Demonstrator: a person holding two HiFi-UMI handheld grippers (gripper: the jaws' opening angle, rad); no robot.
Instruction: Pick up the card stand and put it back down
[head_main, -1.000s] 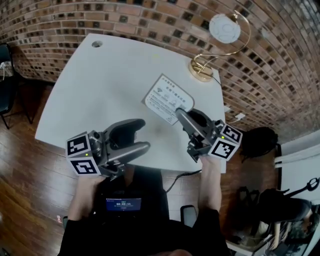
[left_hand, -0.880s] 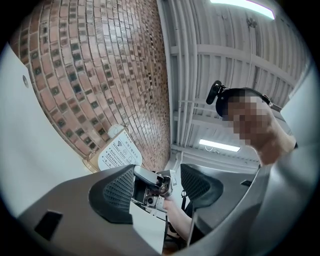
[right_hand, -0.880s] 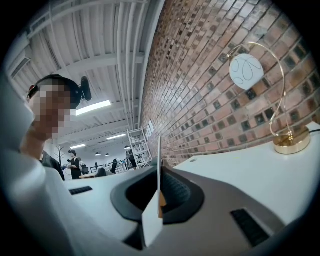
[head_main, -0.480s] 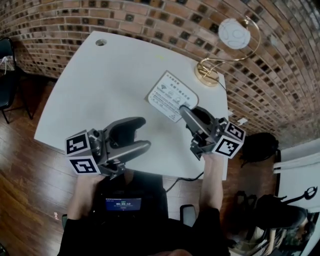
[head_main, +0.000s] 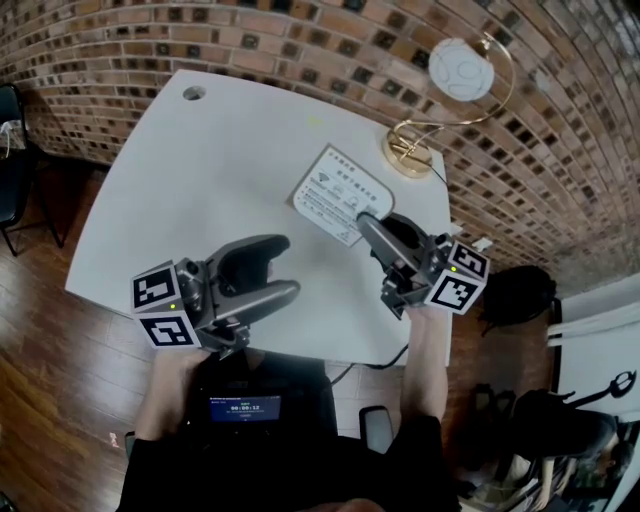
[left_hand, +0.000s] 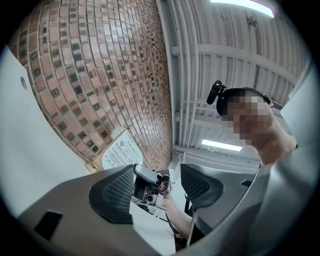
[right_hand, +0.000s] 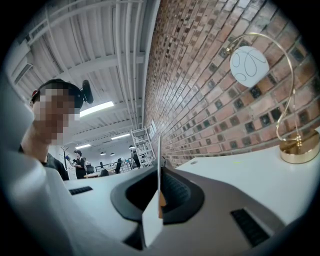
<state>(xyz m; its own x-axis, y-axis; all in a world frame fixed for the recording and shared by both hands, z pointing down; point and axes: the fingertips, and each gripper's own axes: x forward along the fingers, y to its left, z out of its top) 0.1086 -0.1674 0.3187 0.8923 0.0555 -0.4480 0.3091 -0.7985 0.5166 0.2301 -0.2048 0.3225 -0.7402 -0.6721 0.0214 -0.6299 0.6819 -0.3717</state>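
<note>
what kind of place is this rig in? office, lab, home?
Probably an open-plan office or co-working space: a white table beside a brick wall, a Wi-Fi card stand and gold desk lamp, plus shelving and strip lights in the hall beyond.

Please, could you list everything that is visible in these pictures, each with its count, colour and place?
table: one, white, centre
brick wall: one, red-brown, behind the table
floor: one, brown wood, around the table
card stand: one, white with print, right part of the table
lamp: one, gold frame with white globe, far right corner of the table
chair: one, black, left edge
bag: one, black, floor at right
left tool: one, grey, open and empty, near table edge
right tool: one, grey, shut on the card stand
</note>
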